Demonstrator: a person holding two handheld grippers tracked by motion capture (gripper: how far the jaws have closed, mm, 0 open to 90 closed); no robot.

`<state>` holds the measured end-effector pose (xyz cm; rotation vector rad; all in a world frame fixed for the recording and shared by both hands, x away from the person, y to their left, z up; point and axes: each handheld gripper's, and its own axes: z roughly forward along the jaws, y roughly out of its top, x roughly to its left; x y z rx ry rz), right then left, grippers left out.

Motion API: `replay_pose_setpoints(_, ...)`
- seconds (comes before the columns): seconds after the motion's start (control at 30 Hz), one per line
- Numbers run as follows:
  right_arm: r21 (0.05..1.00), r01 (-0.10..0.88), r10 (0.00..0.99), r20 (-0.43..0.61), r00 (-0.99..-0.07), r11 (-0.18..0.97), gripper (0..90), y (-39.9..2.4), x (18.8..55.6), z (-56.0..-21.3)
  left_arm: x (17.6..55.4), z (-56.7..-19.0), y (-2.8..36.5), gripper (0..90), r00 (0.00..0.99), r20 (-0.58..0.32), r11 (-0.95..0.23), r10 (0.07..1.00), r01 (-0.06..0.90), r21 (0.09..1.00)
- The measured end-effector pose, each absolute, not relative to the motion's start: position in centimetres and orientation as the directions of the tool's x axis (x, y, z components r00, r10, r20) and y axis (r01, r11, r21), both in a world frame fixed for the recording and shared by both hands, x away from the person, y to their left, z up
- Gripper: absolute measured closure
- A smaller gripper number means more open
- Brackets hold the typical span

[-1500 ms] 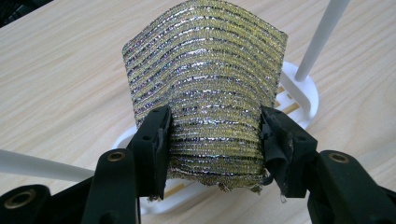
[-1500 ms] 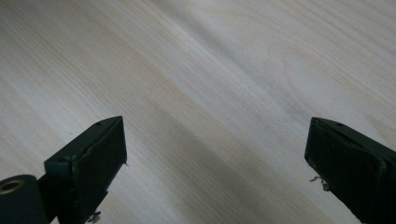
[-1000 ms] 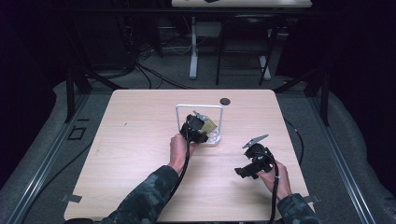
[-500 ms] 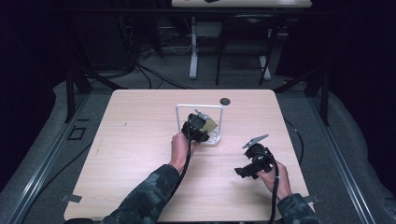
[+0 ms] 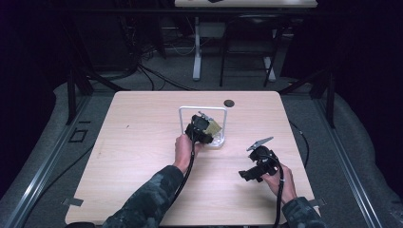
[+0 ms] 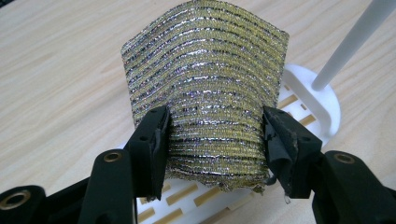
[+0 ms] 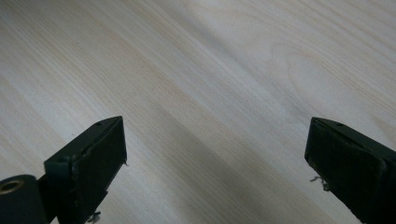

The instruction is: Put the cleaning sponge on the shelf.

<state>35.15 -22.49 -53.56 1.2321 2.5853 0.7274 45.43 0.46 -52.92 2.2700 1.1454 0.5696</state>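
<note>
A yellow and silver striped scouring cloth (image 6: 210, 98) stands bowed between the jaws of my left gripper (image 6: 215, 135), which is shut on its two side edges. Under it lies a white slotted rack base (image 6: 308, 98) with a white post (image 6: 350, 42). In the high view the left gripper (image 5: 202, 128) holds the cloth (image 5: 215, 127) inside the white frame of the rack (image 5: 203, 110) at mid-table. My right gripper (image 5: 259, 164) rests low at the front right of the table, open, with bare wood between its jaws (image 7: 215, 154).
A small dark round object (image 5: 229, 102) lies near the table's far edge. The wooden table (image 5: 142, 142) has bare room on its left half. Cables trail from both grippers toward the person. Dark floor, table legs and rails surround the table.
</note>
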Motion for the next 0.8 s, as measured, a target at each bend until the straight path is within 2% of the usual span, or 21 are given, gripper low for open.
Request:
replay_pose_setpoints(0.6, 0.509, 0.678, 0.771, 0.042, -0.635, 0.53, 4.8, -22.46, 35.11, -53.59, 45.54, -53.17, 0.16, 41.5, 0.554, 0.138, -0.508, 0.821, 0.6, 0.618)
replay_pose_setpoints(0.8, 0.506, 0.679, 0.771, 0.043, -0.636, 0.532, 4.8, -22.48, 35.14, -53.61, 45.46, -53.57, -0.29, 34.2, 0.576, 0.129, -0.53, 0.807, 0.611, 0.589)
